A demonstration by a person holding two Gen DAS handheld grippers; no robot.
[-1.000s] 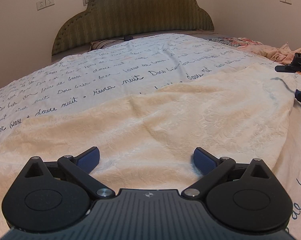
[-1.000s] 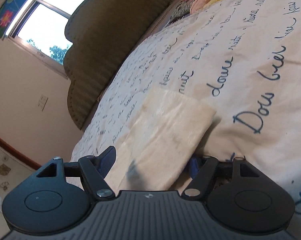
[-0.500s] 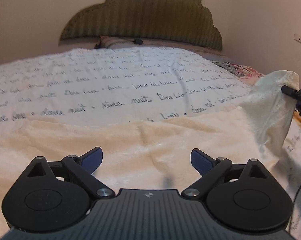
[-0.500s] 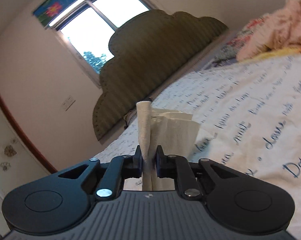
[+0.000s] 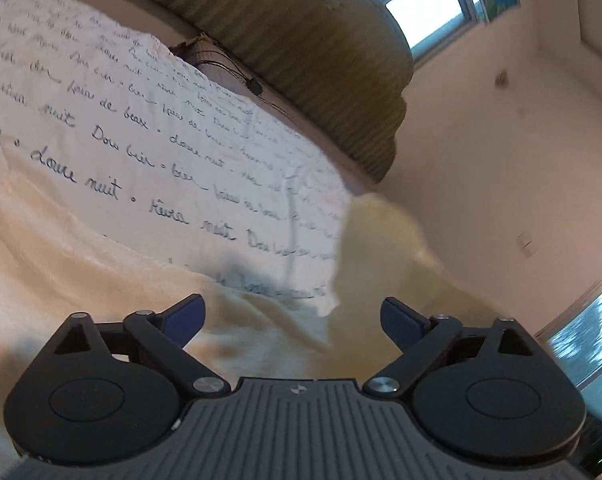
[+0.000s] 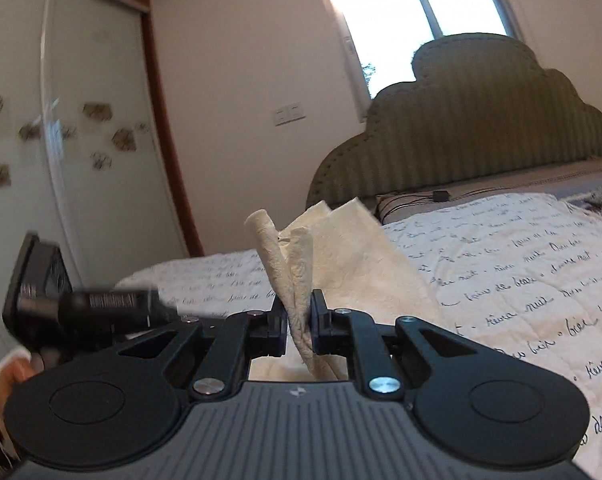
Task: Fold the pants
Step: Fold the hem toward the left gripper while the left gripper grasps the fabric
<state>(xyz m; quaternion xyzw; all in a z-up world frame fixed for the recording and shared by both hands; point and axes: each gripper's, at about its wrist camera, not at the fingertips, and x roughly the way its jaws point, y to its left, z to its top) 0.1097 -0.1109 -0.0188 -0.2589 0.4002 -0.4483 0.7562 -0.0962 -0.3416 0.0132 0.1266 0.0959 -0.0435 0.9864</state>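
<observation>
Cream textured fabric, the pants (image 6: 341, 248), is bunched between the right gripper (image 6: 299, 320) tongs, which are clenched on a raised edge of it, layers standing up above the pads. Left gripper (image 5: 291, 312) tongs are spread wide, released, nothing between them; the blue pads (image 5: 185, 314) sit over the cream cloth lying on the bed, contact can't be judged, view is blurred. In the right view the left gripper shows as a dark blurred body at left with a bit of the hand (image 6: 15, 372) beside it. Most of the pants lie flat on the bedspread (image 5: 173, 136), one end lifted up at right in the left view. Progress judgement: early, first fold looks only begun — edge grasped and raised, not yet laid over; folding across, smoothing and further folds left. Bedspread print is cursive French, readable bits: "douce nuit", "faire de beaux", "rêves", repeated in rows. Small logo on gripper housing, not legible. Farther back: olive scalloped headboard (image 6: 481, 120), wall switch plate (image 6: 289, 114), window (image 6: 413, 16), sliding wardrobe door (image 6: 61, 140) with leaf motifs.
</observation>
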